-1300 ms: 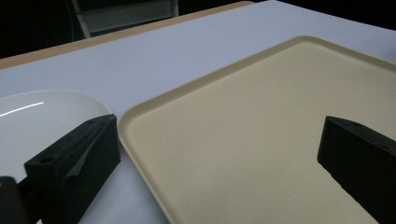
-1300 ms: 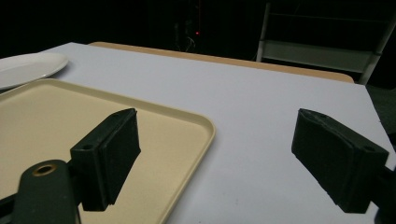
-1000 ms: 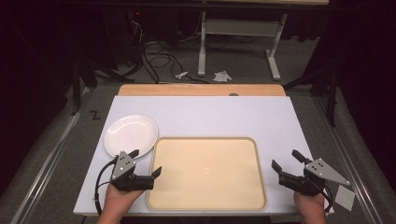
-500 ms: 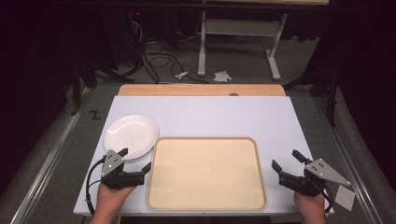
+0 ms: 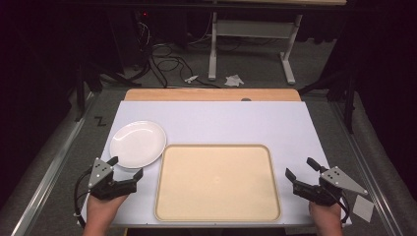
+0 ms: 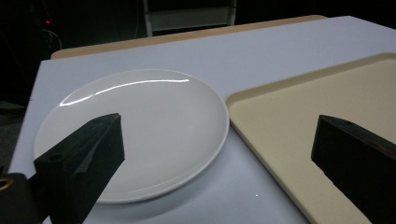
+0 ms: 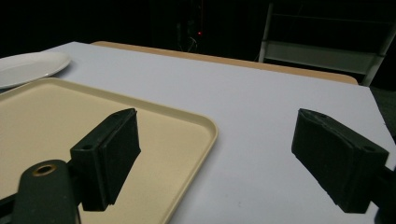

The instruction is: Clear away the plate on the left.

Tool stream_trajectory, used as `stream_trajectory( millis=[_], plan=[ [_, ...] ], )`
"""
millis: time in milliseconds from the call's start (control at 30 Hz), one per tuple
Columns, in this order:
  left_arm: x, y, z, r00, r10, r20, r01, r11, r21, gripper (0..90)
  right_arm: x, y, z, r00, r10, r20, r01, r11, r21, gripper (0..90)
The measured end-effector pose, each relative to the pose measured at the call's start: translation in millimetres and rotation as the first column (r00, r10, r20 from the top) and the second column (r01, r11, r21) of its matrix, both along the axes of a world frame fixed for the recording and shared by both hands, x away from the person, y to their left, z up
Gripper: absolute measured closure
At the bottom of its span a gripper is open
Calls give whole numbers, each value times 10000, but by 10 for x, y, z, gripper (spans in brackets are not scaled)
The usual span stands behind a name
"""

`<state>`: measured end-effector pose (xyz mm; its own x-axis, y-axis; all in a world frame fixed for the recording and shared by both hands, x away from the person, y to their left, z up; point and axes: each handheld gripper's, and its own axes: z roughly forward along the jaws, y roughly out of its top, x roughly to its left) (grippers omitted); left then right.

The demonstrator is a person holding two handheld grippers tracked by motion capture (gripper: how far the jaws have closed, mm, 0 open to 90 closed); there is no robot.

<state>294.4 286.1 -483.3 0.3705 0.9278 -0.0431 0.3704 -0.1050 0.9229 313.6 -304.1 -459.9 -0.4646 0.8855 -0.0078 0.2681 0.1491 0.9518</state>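
Left hand-held gripper (image 5: 127, 167) near plate (image 5: 137, 143) rim.

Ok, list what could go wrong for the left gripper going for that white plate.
1. The white plate lies flat on the table, so the left gripper's open fingers may slide over its low rim and fail to catch it.
2. The plate's edge sits very close to the tan tray's corner; a push could knock it against the tray's rim.
3. The glossy plate might slip from a thin edge grip once lifted.
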Motion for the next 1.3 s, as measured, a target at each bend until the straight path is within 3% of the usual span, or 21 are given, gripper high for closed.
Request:
stream_trajectory(
  millis=[167, 333, 467, 567, 600, 633, 667, 767, 900, 1033, 1133, 1300],
  plan=[
    [-49, 126, -17, 9993, 359, -42, -358, 9993, 139, 51, 6, 1, 0, 10000, -41, -14, 41, 10000, -21, 162],
    [-63, 197, -43, 9997, 228, -27, -229, 9997, -34, 116, 1, 1, 3, 10000, -15, 5, 15, 10000, 12, 162],
    [-54, 157, -43, 9999, 78, 93, -81, 9995, 291, 140, 11, 17, -6, 10000, -17, -36, 17, 10000, -97, 162],
    [-42, 99, -53, 10000, 45, -75, -38, 9952, 975, 140, 4, 22, 1, 10000, 31, -26, -31, 9999, -108, 162],
    [-36, 72, -59, 9999, -15, -107, 28, 9930, 1182, 140, 2, 20, 2, 10000, 3, -41, -3, 10000, -70, 162],
    [-23, 18, -64, 9996, -67, -278, 115, 9843, 1759, 140, 5, 12, 2, 10000, 21, -13, -21, 10000, -73, 162],
    [-23, 18, -64, 9996, -67, -278, 115, 9843, 1759, 139, 5, 12, 2, 10000, 21, -13, -21, 10000, -73, 162],
    [-11, -62, -76, 9995, -80, -292, 154, 9650, 2617, 135, 5, 13, -1, 10000, 16, -57, -17, 10000, -75, 162],
    [22, -133, -101, 9993, -86, -374, 203, 9450, 3265, 123, 2, 13, 3, 10000, 38, -19, -38, 9999, -95, 162],
    [72, -177, -144, 9973, -261, -679, 484, 9349, 3515, 122, 1, 6, 2, 10000, 20, -5, -20, 10000, -30, 162],
    [99, -223, -173, 9954, -398, -871, 708, 9179, 3905, 122, 3, 8, 0, 10000, 39, -13, -39, 10000, -64, 162],
    [116, -299, -162, 9924, -571, -1087, 958, 9137, 3950, 127, 3, 16, -1, 10000, 53, -28, -54, 10000, -82, 162]
  ],
)
